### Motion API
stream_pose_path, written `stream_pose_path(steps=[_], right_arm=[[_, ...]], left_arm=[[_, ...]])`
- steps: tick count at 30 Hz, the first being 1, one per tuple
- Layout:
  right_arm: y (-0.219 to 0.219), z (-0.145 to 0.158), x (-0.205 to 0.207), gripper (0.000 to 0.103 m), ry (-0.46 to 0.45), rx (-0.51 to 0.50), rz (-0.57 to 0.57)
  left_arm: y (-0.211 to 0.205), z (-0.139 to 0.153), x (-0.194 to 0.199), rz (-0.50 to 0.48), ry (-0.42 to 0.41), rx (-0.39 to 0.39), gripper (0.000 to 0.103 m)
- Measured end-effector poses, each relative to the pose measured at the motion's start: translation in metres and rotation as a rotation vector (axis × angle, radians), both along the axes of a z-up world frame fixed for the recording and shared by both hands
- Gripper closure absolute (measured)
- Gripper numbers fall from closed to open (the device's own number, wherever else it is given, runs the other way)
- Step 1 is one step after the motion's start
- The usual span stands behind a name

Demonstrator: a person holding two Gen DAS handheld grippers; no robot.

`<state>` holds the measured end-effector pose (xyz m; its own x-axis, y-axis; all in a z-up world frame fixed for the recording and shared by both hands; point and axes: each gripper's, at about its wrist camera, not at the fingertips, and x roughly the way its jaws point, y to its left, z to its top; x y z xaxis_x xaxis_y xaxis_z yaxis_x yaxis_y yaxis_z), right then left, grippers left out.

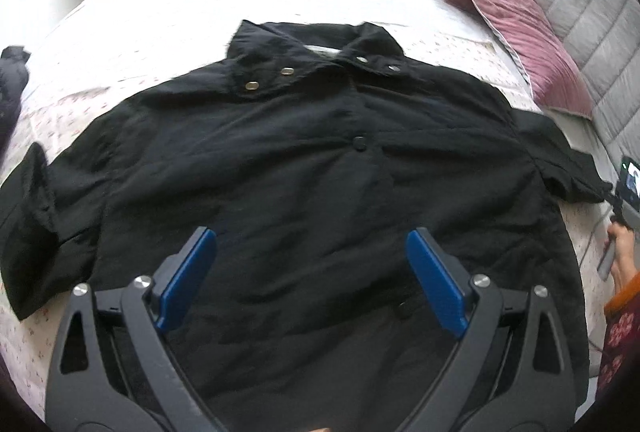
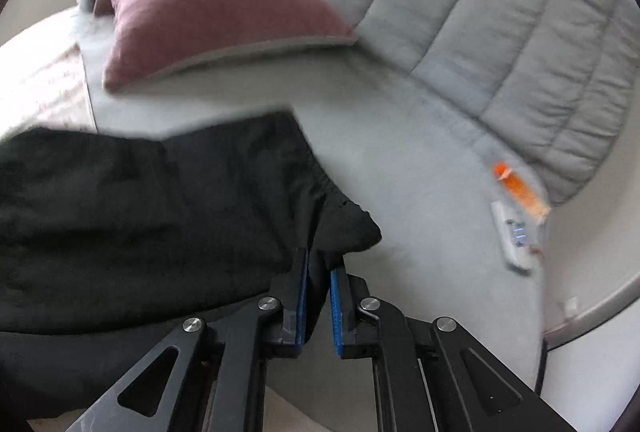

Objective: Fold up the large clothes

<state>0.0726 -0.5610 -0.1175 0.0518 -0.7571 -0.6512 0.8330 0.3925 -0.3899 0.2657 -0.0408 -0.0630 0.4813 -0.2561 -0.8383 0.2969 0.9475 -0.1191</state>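
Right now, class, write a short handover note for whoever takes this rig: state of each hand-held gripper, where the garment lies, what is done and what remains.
Left hand-held gripper: open, holding nothing, above the lower front of the large black snap-button jacket.
Right hand-held gripper: shut on the jacket's sleeve end.
The jacket lies spread front-up on the white floral-print bed cover, collar towards the pink velvet pillows.
Done: jacket spread, one sleeve gripped.
Left: no fold shows yet; all folding remains.
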Motion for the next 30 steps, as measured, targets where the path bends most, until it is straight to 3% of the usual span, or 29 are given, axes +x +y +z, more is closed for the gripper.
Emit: stream_pose_path(steps=[2,5,7,11,12,14,17,25,30], right_arm=[[0.001,0.000,-0.008,0.095,0.016,-0.001,-0.006],[-0.014,-0.024,-0.011,0.095,0.058,0.125,-0.021],[-0.015,-0.028,-0.008,0.094,0.079,0.120,-0.005],[-0.008,-0.013,-0.009,0.077,0.118,0.148,-0.006],[-0.008,-0.006,-0.012,0.073,0.101,0.162,-0.018],[0.002,0.008,-0.018,0.051,0.057,0.166,-0.022],[0.020,0.034,-0.016,0.041,0.028,0.145,0.030],[0.074,0.084,-0.002,0.033,-0.128,0.214,0.201],[0.123,0.096,0.018,0.032,-0.149,0.227,0.326]], left_arm=[[0.011,0.001,-0.001,0.024,0.004,-0.012,0.007],[0.025,0.002,-0.006,0.055,0.024,-0.034,0.007],[0.034,0.006,-0.012,0.061,0.024,-0.053,0.007],[0.054,0.013,-0.020,0.085,-0.009,-0.030,0.007],[0.060,0.013,-0.020,0.094,-0.011,-0.024,0.007],[0.074,0.014,-0.021,0.114,-0.013,-0.009,0.007],[0.099,0.017,-0.021,0.155,-0.026,0.018,0.007],[0.175,0.022,0.006,0.307,-0.051,0.176,0.007],[0.218,0.000,0.046,0.438,0.034,0.255,0.007]])
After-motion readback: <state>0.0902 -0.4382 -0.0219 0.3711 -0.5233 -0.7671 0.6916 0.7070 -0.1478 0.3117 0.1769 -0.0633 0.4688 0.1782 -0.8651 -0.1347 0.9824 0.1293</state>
